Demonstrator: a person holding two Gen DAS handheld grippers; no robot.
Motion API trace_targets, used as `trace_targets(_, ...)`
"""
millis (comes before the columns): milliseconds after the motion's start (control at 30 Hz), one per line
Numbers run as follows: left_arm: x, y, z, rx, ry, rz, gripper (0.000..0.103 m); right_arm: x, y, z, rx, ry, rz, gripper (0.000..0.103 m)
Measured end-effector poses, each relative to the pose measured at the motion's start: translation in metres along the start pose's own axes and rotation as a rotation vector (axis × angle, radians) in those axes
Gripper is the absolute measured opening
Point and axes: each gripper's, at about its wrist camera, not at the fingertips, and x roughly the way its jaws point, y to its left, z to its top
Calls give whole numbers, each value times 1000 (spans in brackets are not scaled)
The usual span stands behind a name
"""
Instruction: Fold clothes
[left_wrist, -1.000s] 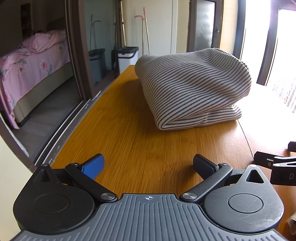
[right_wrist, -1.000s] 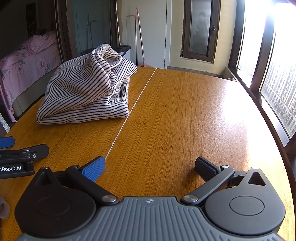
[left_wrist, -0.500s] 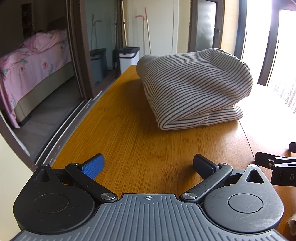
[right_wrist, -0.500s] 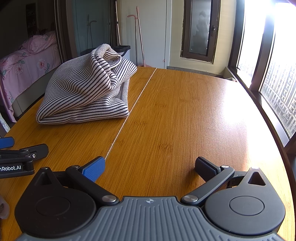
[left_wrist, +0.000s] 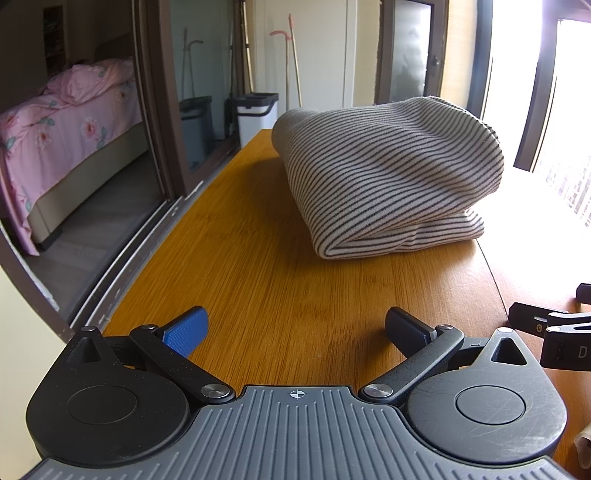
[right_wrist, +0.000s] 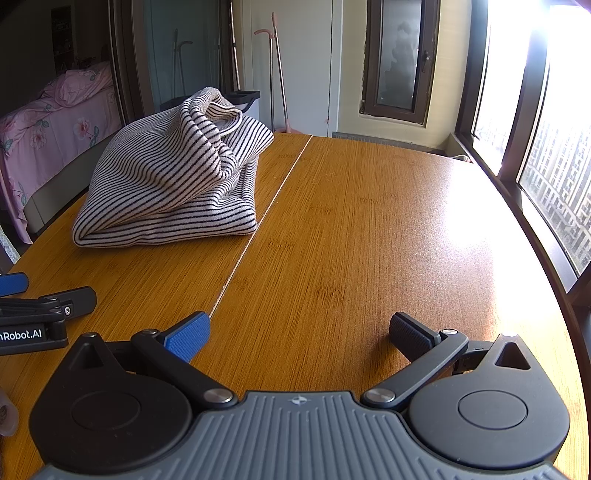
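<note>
Striped in dark and cream, a folded garment (left_wrist: 388, 184) is seen lying on a wooden table (left_wrist: 288, 295), in a bulky, rounded bundle with its lower layers flattened against the boards. In the right wrist view the same garment (right_wrist: 173, 188) is placed on the left half of the table (right_wrist: 369, 240), just beside the pale seam (right_wrist: 258, 229) that runs down the tabletop; a loose fold with an open edge is raised at its top. Nothing else is touched by the cloth.

The left gripper (left_wrist: 295, 328) is held low over the near part of the table, well apart from the garment. Its jaws are spread wide, one blue pad (left_wrist: 186, 330) on one side and one black pad (left_wrist: 408, 330) on the other, with only bare wood seen between them. The right gripper (right_wrist: 297, 330) is likewise held agape over the near edge, nothing being gripped between its blue and black pads. Each gripper is caught at the edge of the other's view.

A bed with pink floral bedding (left_wrist: 66, 125) is seen beyond a dark door frame at the left. A white bin (left_wrist: 256, 114) and long-handled tools (left_wrist: 291, 62) are stood against the far wall. Strong daylight is let in through the windows (right_wrist: 546, 147) at the right.
</note>
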Motion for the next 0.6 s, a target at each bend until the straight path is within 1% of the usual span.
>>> trace_targets(600,-1,2,-1,-2,-1,0,103,-1,0,0,1,-1,0,103)
